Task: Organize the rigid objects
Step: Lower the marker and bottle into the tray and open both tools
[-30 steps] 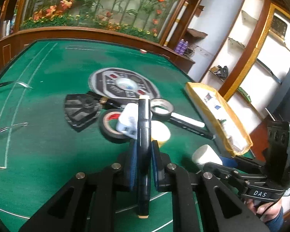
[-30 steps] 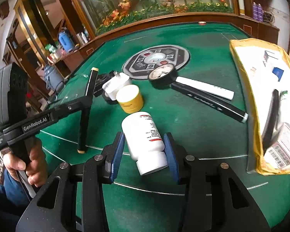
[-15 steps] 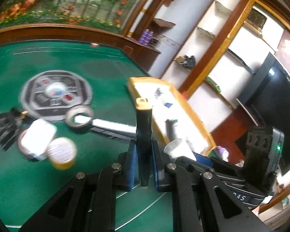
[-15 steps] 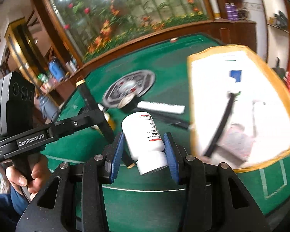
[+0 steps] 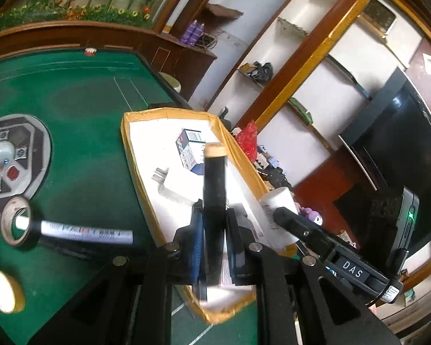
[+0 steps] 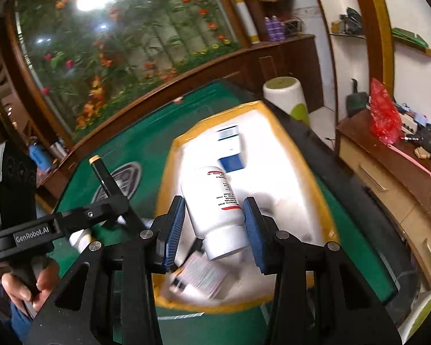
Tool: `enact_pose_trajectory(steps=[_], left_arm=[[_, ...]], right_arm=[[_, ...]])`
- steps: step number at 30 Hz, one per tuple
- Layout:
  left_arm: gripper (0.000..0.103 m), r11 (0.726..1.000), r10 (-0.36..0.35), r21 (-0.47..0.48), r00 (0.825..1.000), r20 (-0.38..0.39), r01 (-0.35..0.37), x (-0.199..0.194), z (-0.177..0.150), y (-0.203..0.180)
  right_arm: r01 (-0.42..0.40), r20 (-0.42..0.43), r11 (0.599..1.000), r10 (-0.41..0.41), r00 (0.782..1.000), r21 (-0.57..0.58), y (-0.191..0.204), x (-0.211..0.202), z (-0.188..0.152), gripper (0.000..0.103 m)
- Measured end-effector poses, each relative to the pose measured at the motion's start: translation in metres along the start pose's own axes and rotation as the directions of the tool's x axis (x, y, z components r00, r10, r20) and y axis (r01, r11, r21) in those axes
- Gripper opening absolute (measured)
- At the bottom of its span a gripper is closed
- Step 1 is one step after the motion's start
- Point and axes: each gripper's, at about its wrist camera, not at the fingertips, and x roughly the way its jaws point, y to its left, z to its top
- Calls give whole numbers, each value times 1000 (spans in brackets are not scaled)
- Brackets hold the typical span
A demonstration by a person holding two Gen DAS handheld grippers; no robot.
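Both grippers are loaded and hang above the yellow-rimmed tray (image 5: 135, 169), which lies on the green table (image 5: 80, 109) at its right edge. That placement suggests the tray is the collecting point for the loose items.

Furthest left in the left wrist view, things not yet sorted lie on the felt: a yellow-lidded jar (image 5: 4, 294), a tape roll (image 5: 15, 224) standing on edge, and a white marker (image 5: 86, 233) running through the roll's hole.

Next comes the left gripper (image 5: 214, 238), its jaws drawn almost fully together on a slim black marker with a tan cap (image 5: 214, 178). The marker is pinched at mid-length, so it stands up from the pads, probably to keep it balanced during the carry. Behind it the tray already holds a white plug adapter (image 5: 175, 187) and a small printed box (image 5: 189, 148).

To the right, the right gripper (image 6: 214, 227) is partly spread, its blue pads pressed on both sides of a white pill bottle (image 6: 215, 201). The bottle is tilted with its cap toward the camera, gripped across the body where the sides are widest. It hangs directly over the tray's white interior, so releasing it there seems the likely next step.
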Motion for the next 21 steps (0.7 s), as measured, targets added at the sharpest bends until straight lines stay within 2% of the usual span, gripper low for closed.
enact_pose_trajectory(steps=[12,17,21], left_arm=[[14,996,60,-65,996,-64,-64,41,-1,25],[14,996,64,-59,995,-75,-68,48,-5,27],[14,996,72,-45,995,-69,-75,48,-5,24]], right_arm=[[131,-87,991,-133,987,-30,-29,65,39,41],[155,-125,987,-159,979,-37,-36,85,42,41],[185,-124,980,-193,973,-71,-32,90,39,41]])
